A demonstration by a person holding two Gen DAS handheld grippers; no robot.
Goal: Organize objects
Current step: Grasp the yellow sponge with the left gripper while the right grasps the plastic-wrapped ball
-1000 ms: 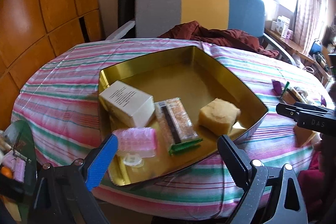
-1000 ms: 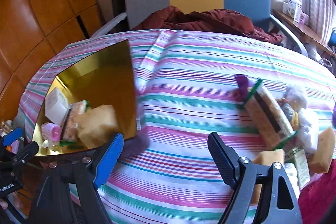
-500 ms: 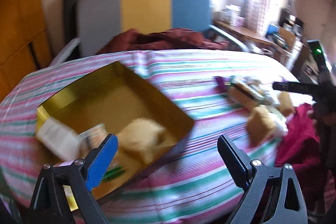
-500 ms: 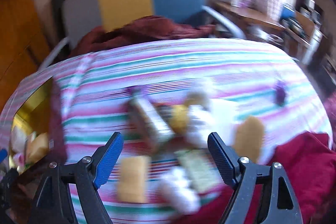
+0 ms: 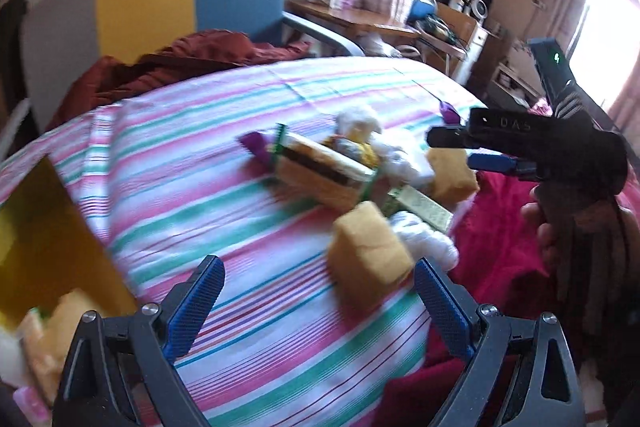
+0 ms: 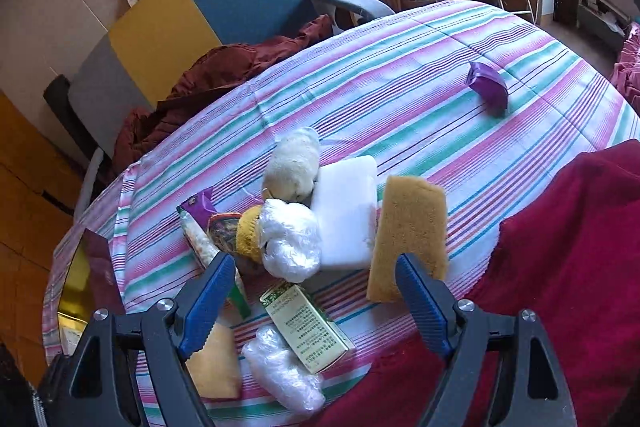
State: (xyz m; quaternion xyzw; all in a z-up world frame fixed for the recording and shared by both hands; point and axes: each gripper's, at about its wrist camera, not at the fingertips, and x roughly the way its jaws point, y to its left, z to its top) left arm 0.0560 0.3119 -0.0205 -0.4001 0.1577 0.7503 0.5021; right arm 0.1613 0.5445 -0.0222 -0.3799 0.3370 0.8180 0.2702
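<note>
Several loose items heaped mid-table | nearest: yellow sponge (image 6: 412,231), likely light, soft, compressible | I'd pinch across its narrow faces | right gripper (image 6: 316,291) spread, empty | left gripper (image 5: 320,303) spread, empty

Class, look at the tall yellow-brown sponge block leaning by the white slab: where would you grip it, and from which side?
Grip the yellow-brown sponge block across its two long side edges, about halfway up, coming down from above. It is long and narrow, and both long edges look free; the open right claw seems wide enough.
</note>
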